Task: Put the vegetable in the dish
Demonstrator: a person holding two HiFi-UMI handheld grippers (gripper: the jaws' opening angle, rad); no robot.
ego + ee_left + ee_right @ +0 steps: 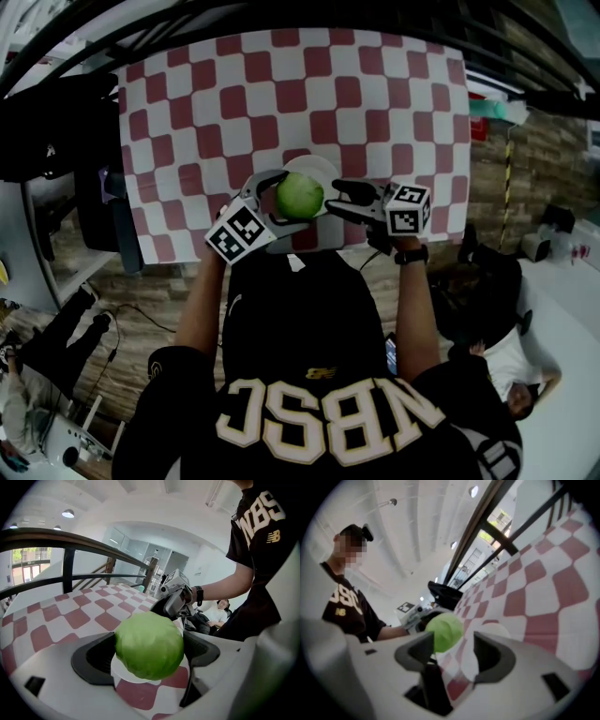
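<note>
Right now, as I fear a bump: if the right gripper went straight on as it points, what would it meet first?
Most likely the round green cabbage held in the left gripper over the white dish. It sits in line with the right gripper's open, empty jaws; depth is unclear.

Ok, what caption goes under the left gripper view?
Left gripper holds a green cabbage over a white dish on the checked tablecloth.

Our left hand-held gripper point(295, 199) has its jaws pressed on the green vegetable point(149, 645). Just beside and facing it, our right hand-held gripper point(339, 201) holds its jaws apart, nothing between them. Both bare forearms reach forward behind them.
</note>
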